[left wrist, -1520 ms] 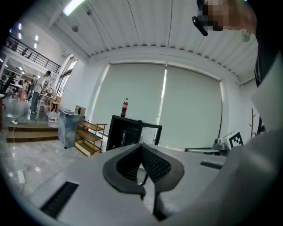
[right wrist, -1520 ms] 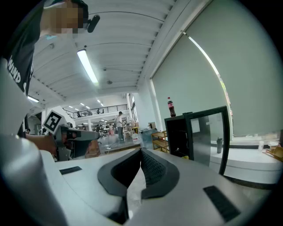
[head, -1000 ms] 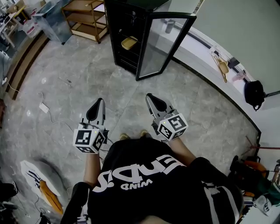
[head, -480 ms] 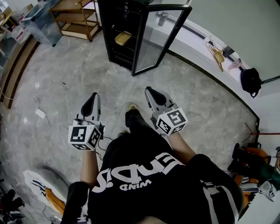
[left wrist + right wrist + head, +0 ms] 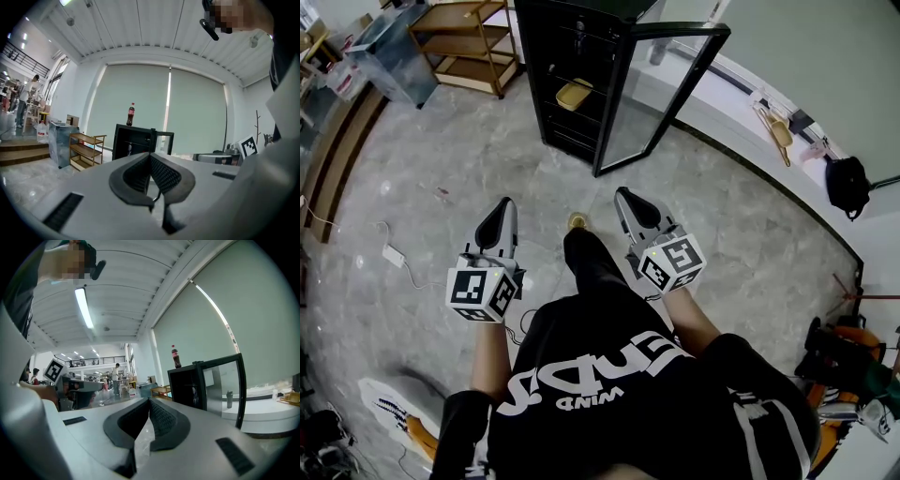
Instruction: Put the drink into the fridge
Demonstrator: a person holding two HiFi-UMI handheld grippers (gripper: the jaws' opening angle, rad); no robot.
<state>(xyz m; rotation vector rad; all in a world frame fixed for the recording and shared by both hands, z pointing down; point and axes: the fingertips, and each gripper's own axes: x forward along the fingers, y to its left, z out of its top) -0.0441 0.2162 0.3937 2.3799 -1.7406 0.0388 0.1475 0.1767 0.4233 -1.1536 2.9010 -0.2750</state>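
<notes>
A dark cola bottle (image 5: 131, 114) stands upright on top of the black fridge (image 5: 133, 140); the right gripper view also has the bottle (image 5: 176, 356) and the fridge (image 5: 187, 385). In the head view the fridge (image 5: 572, 56) stands ahead with its glass door (image 5: 661, 89) swung open to the right, and its top is cut off by the frame. My left gripper (image 5: 505, 202) and right gripper (image 5: 623, 193) are held in front of the body, well short of the fridge. Both are shut with nothing between the jaws.
A yellow item (image 5: 575, 93) lies on a fridge shelf. A wooden rack (image 5: 469, 42) and a grey bin (image 5: 389, 56) stand to the fridge's left. A white counter (image 5: 741, 112) curves along the right, with a black bag (image 5: 847, 183). A cable with a plug (image 5: 394, 255) lies on the floor at left.
The person's leg has swung forward between the two grippers. Both grippers stay shut and level in front of the body.
</notes>
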